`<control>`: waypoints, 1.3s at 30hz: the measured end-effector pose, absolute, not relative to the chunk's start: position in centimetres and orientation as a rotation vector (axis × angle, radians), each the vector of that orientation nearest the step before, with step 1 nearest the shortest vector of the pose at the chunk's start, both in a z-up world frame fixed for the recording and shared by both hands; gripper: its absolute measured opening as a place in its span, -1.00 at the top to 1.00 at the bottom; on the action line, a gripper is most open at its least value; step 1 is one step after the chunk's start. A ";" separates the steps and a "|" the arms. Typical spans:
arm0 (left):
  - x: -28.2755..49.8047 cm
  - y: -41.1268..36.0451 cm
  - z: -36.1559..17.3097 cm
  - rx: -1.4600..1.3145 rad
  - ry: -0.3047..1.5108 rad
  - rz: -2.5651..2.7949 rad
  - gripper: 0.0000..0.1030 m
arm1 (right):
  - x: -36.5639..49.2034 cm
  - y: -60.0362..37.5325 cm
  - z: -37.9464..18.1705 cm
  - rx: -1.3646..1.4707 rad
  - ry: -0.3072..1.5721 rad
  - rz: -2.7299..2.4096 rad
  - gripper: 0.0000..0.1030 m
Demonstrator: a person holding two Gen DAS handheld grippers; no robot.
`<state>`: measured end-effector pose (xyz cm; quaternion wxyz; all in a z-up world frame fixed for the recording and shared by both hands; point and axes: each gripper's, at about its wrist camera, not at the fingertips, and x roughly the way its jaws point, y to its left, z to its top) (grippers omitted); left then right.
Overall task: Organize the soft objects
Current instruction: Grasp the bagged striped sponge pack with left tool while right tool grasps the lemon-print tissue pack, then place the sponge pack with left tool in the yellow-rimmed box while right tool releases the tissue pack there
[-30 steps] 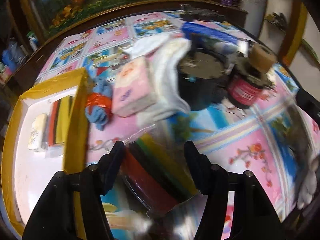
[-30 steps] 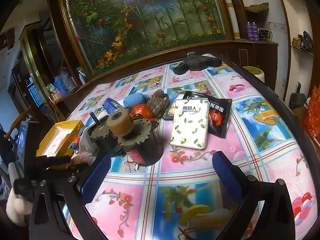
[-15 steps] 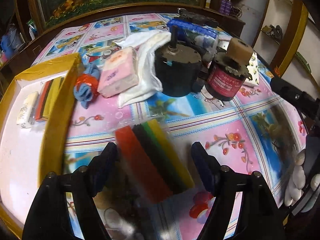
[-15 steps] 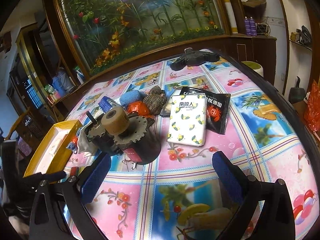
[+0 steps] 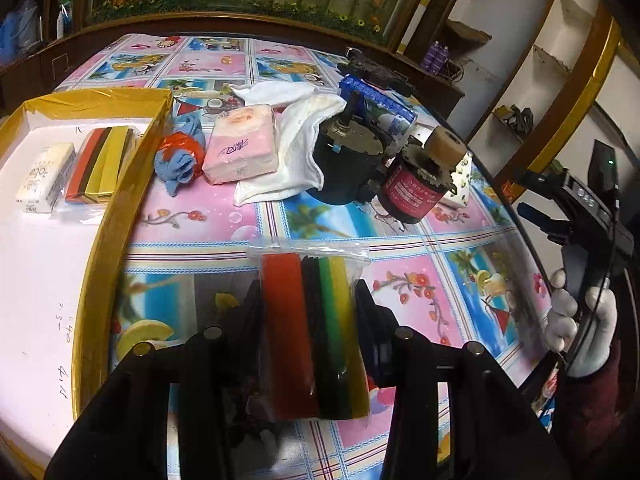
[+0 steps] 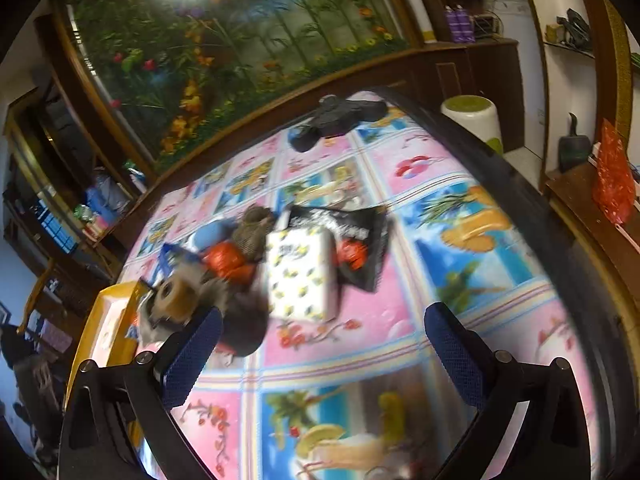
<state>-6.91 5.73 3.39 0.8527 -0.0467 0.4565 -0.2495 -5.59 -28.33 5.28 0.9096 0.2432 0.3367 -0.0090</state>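
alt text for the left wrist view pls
The left gripper grips a clear bag of red, black, green and yellow sponges above a floral tablecloth. A yellow-rimmed tray at left holds a matching bag.

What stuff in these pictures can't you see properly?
- Left wrist view: the bottom of the bagged sponge pack is hidden between the left tool fingers.
- Left wrist view: the pencil writing on the yellow box floor is too small to read.
- Right wrist view: the lemon tissue pack and black snack bag are blurred by motion; their print is unreadable.
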 end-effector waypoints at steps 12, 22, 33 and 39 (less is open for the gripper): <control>-8.0 8.1 4.9 -0.162 0.935 -0.545 0.22 | 3.7 -22.2 5.7 0.290 0.820 -0.076 -0.07; -8.8 11.7 6.6 -0.264 0.888 -0.554 0.22 | -3.5 -23.9 9.1 0.377 0.731 -0.043 0.03; -4.5 22.5 8.5 -0.291 0.861 -0.312 0.22 | -5.7 -12.5 12.3 0.304 0.724 0.310 0.02; 1.4 25.9 6.3 -0.375 0.923 -0.237 0.22 | -1.4 -4.5 12.4 0.307 0.798 0.481 0.02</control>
